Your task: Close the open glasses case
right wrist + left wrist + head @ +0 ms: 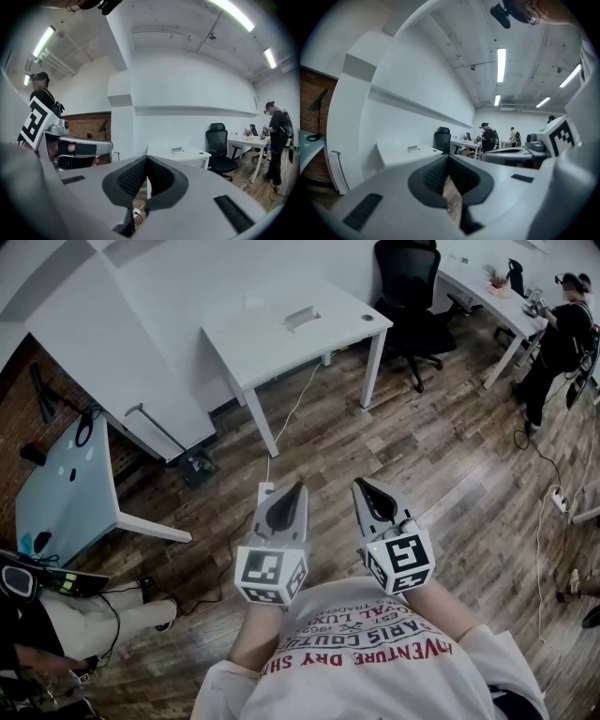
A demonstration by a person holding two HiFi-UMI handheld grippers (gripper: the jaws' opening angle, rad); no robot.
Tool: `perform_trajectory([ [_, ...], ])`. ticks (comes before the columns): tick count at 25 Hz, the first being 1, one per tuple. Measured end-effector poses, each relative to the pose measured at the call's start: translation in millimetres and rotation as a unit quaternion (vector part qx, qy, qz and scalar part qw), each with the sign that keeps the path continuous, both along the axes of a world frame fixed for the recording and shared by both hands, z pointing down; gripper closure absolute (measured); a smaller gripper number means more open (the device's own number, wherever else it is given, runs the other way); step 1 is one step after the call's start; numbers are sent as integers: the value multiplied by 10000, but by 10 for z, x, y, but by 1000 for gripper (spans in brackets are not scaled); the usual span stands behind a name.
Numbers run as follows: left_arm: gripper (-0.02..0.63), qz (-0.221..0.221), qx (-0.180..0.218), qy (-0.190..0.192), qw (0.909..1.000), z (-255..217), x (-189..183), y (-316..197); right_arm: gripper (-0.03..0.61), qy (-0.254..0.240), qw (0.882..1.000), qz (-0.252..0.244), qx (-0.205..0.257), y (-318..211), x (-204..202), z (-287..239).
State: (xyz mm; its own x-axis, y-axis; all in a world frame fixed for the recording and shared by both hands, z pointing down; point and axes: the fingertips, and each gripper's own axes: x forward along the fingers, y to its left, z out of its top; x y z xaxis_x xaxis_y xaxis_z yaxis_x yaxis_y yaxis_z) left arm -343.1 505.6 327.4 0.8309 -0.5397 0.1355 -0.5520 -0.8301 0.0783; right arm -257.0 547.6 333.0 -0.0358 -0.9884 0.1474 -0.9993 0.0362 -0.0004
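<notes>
The glasses case [302, 317] is a small pale box lying on the white table [272, 334] far ahead of me; whether its lid stands open cannot be made out from here. It also appears small in the left gripper view [413, 148] and the right gripper view [177, 150]. My left gripper [298, 487] and right gripper [359, 484] are held side by side close to my chest, above the wooden floor and well short of the table. Both are shut with nothing between the jaws [449, 157] [146, 157].
A black office chair [410, 287] stands right of the table. A glass-topped desk [66, 474] is at the left, another white desk [487, 296] at the back right with a person [562, 334] beside it. Cables and a power strip [265, 491] lie on the floor.
</notes>
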Motion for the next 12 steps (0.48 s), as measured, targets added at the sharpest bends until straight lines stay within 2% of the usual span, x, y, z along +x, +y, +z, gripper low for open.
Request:
perform_trajectory([
  [8,615,30,-51,20,10000,41,-69,-89,566,-2,10000,40,-80,-75,-86,60],
  [12,615,24,-165,20,9999,135,-95,-149,566,-197,9997,120,-114,-104,-70,134],
])
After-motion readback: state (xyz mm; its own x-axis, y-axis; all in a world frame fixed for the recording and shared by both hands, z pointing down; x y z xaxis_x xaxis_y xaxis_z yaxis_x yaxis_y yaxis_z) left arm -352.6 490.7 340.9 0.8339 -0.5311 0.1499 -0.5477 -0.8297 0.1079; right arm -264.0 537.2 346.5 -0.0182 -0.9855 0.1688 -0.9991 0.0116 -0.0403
